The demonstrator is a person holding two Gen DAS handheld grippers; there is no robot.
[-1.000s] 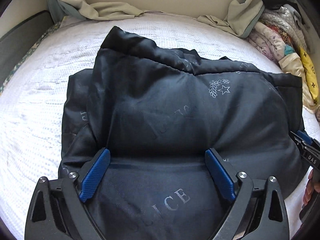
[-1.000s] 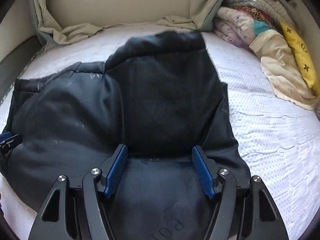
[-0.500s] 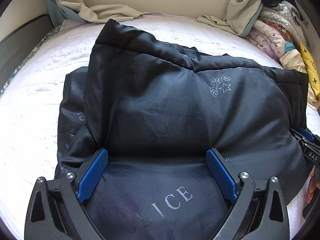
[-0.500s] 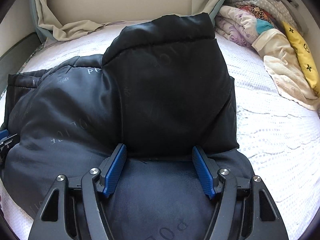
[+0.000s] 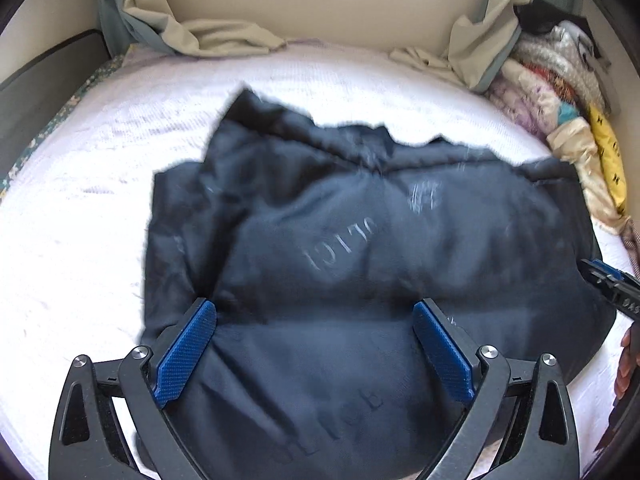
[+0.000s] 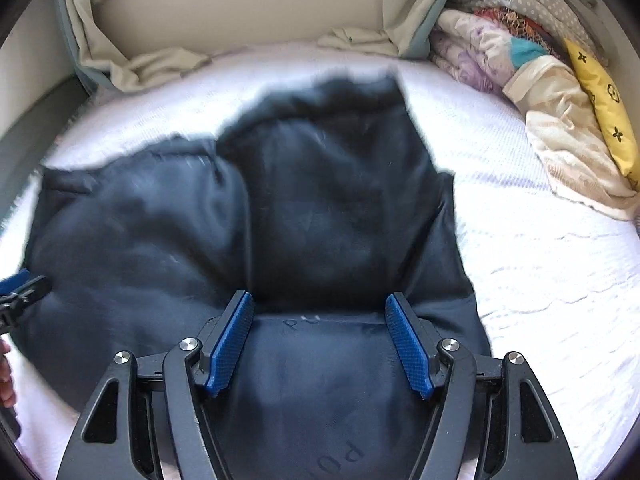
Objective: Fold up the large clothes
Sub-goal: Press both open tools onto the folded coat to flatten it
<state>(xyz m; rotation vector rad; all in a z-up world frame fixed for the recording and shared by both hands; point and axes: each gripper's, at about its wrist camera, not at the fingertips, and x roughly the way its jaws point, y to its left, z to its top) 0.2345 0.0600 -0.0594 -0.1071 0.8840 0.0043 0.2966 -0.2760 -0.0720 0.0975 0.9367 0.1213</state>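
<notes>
A large dark navy padded jacket (image 5: 360,248) with pale lettering lies bunched on the white bed (image 5: 80,220); it also shows in the right wrist view (image 6: 280,220). My left gripper (image 5: 314,320) has its jaws wide apart with a thick fold of the jacket bulging between the blue pads (image 5: 186,354). My right gripper (image 6: 320,316) stands the same way over the jacket's right part, jaws apart, fabric between the pads (image 6: 408,344). Each gripper's tip shows at the edge of the other's view. The frames are blurred by motion.
A pile of mixed clothes (image 6: 540,80) lies at the back right of the bed, with a yellow patterned piece (image 6: 604,100). A beige sheet (image 5: 208,36) is crumpled along the headboard. The white mattress (image 6: 560,280) lies bare to the right.
The raised jacket fold has dropped back down and away toward the headboard. Both views are now motion-blurred. The jaws keep the same spread.
</notes>
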